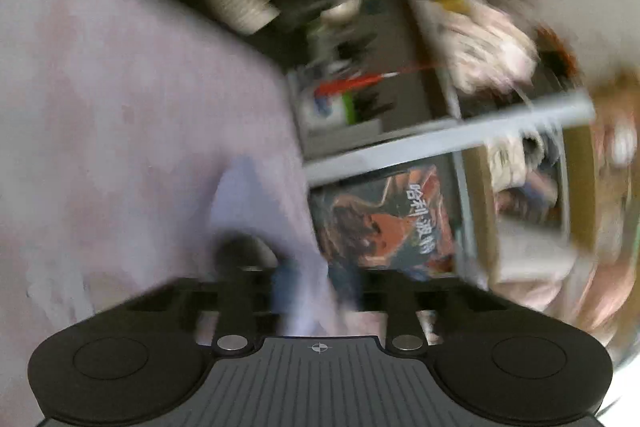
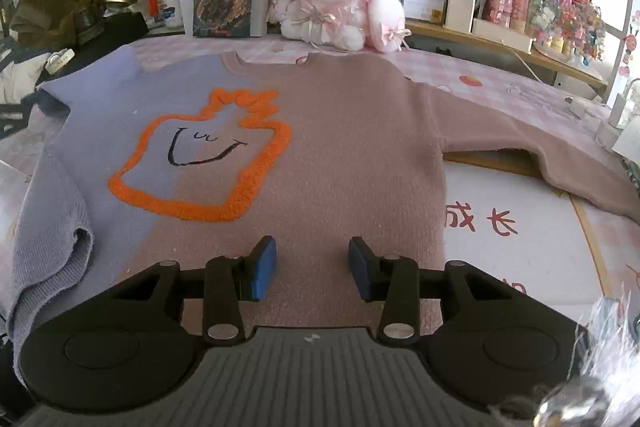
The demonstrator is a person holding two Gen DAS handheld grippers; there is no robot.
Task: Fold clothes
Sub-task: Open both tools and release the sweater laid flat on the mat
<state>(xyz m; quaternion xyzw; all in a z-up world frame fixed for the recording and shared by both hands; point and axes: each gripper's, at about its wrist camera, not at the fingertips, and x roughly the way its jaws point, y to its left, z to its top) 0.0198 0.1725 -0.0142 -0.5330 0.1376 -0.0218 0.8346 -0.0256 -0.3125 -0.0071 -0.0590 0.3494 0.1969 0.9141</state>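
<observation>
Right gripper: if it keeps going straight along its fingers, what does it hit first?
Most likely the sweater: the right gripper points down at its pinkish-brown half, with nothing between the open fingers. Depth is unclear.

Sweater [image 2: 320,131] lies flat on the bed [image 2: 520,247]; plush rabbit [image 2: 336,7] behind it.

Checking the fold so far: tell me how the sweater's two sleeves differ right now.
The lavender sleeve is folded in over the sweater, its ribbed cuff near the hem; the brown sleeve lies stretched straight out to the side, unfolded. The lavender one rests on the sweater's own body; the brown one rests on the pink bedding and a white printed sheet. Both are the same soft knit.
</observation>
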